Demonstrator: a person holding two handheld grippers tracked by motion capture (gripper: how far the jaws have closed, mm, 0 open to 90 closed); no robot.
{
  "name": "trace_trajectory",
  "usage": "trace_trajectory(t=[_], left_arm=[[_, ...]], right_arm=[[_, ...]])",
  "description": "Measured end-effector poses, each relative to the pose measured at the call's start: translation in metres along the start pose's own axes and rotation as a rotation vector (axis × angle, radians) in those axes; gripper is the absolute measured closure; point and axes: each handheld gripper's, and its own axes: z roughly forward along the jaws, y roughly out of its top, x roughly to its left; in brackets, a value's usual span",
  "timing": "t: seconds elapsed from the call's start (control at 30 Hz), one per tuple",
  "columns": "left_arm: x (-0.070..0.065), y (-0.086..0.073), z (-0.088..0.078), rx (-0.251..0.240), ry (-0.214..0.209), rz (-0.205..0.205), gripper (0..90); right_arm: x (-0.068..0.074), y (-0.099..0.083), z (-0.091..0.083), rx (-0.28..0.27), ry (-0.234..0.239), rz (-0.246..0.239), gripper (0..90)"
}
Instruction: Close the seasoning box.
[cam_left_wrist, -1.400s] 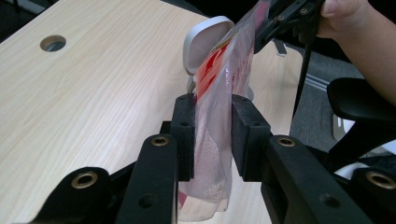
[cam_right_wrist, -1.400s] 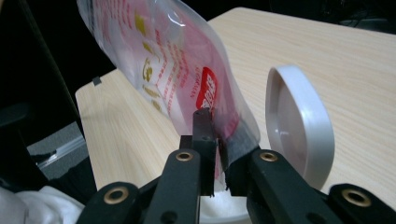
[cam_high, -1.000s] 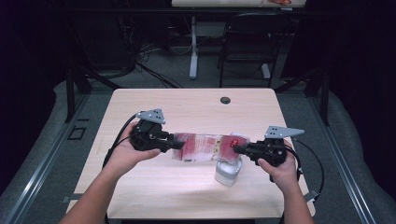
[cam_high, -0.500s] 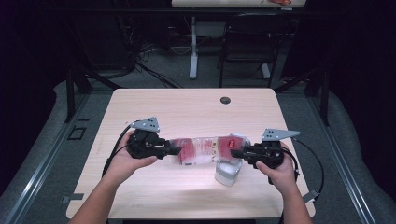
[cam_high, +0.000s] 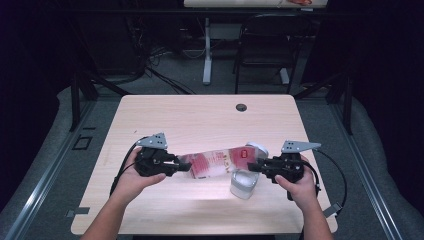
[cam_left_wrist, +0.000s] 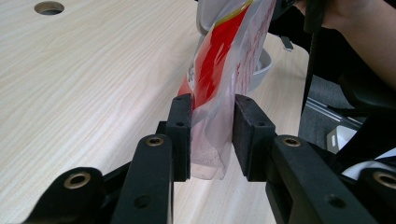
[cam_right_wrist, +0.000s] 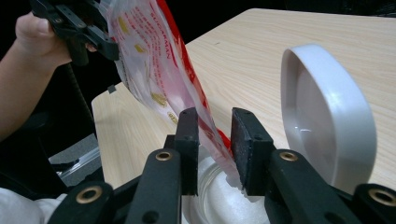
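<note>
1. High view: a red-and-clear plastic bag is stretched low centre of the frame, its long axis running left to right and rising slightly to the right. The left gripper has its left end and the right gripper its right end, over the wooden table. A clear jar stands just below the right gripper's tips, and a white lid lies behind them.
2. Left gripper view: the bag runs away from the jaws toward the upper right. The left gripper's jaws, which have just been opening, stand narrow; one pad touches the film, and a gap shows at the other.
3. Right gripper view: the bag slants from upper left down between narrow jaws, its lower corner against the right pad, above the jar's white contents. The lid stands on edge at right.
</note>
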Motion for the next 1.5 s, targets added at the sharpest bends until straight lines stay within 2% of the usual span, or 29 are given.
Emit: trace_trajectory(t=[0.2, 0.33, 0.6, 0.83, 1.03, 1.17, 1.27, 1.5], left_arm=[[0.001, -0.006, 0.000, 0.021, 0.027, 0.011, 68.4], [0.001, -0.010, -0.001, 0.015, 0.032, 0.011, 67.9], [0.007, -0.022, -0.001, 0.007, 0.025, -0.022, 65.1], [0.011, -0.029, -0.001, 0.010, 0.022, -0.030, 61.7], [0.014, -0.032, 0.002, 0.016, 0.036, -0.023, 59.3], [0.017, -0.036, 0.002, 0.030, 0.051, -0.025, 58.5], [0.019, -0.040, 0.001, 0.022, 0.058, -0.028, 58.0], [0.025, -0.050, -0.003, 0.029, 0.077, -0.044, 58.0]], right_arm=[[0.004, 0.002, 0.001, -0.013, 0.023, -0.004, 78.0], [0.009, 0.004, 0.001, -0.015, 0.031, -0.017, 81.4], [0.017, 0.009, 0.005, -0.010, 0.049, -0.046, 84.9], [0.022, 0.011, 0.009, 0.008, 0.070, -0.071, 88.4], [0.026, 0.011, 0.011, 0.009, 0.078, -0.083, 89.4], [0.029, 0.013, 0.012, 0.020, 0.071, -0.099, 89.5], [0.032, 0.013, 0.014, 0.027, 0.065, -0.109, 89.5], [0.037, 0.015, 0.027, 0.050, 0.049, -0.130, 89.5]])
